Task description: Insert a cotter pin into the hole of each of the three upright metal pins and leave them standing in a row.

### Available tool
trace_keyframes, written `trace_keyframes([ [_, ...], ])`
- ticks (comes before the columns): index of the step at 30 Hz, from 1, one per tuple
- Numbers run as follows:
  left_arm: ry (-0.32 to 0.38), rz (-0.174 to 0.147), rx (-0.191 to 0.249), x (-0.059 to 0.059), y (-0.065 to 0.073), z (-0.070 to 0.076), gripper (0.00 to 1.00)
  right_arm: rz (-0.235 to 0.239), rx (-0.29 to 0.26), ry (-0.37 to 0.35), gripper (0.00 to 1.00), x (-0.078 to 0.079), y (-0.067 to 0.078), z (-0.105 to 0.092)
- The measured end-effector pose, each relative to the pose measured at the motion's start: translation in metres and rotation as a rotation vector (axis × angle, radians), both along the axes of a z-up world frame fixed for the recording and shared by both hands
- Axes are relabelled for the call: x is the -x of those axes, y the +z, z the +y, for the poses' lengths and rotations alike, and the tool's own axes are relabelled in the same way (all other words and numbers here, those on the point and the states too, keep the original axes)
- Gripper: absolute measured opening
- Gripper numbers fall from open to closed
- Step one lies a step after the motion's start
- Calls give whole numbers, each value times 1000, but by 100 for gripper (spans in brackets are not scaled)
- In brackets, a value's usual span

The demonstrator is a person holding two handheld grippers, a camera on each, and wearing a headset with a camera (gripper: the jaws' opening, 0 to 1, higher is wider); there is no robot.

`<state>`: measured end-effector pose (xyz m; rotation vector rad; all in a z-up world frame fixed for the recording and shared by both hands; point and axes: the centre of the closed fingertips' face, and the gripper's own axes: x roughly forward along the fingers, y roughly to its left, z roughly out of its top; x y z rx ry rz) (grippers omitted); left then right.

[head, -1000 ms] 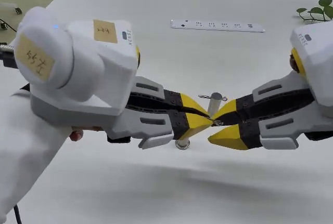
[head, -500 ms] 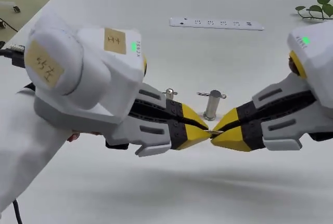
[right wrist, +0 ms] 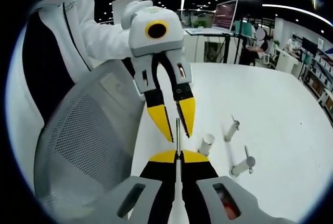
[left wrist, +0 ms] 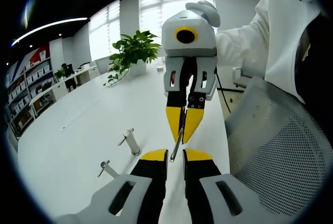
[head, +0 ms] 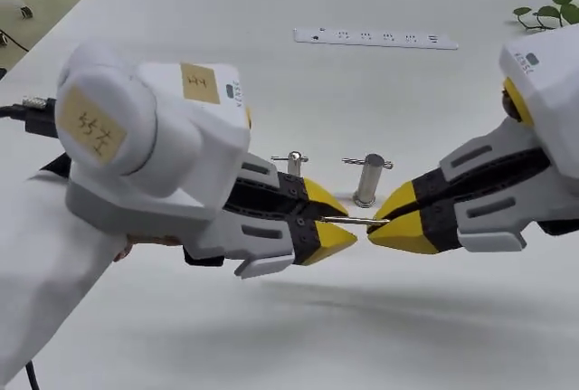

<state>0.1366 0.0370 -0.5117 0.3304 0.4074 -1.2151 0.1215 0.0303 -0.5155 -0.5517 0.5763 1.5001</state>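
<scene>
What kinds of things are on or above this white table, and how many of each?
Metal pins: 3
Cotter pins: 3
Grippers: 2, left gripper and right gripper
Power strip: 1
Plant: 1
Total: 10

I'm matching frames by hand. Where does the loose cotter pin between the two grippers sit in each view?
Head view: cotter pin at centre, between left gripper and right gripper.
Left gripper view: lower centre, slanting up from between its fingers.
Right gripper view: lower centre, upright from its shut fingers.
Shared landmark: upright metal pins standing nearby.
</scene>
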Motion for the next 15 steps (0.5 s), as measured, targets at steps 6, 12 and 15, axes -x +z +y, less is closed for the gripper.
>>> trace_keyframes([
  [6, 105, 7, -12, -18, -11, 15, 30, -8, 47, -31, 0, -14, -11, -5],
  [12, 123, 15, -37, -26, -20, 20, 30, -15, 148, -53, 0, -25, -28, -16],
  [15, 121, 20, -36, -30, -21, 19, 28, -10, 160, -62, 0, -29, -33, -18],
])
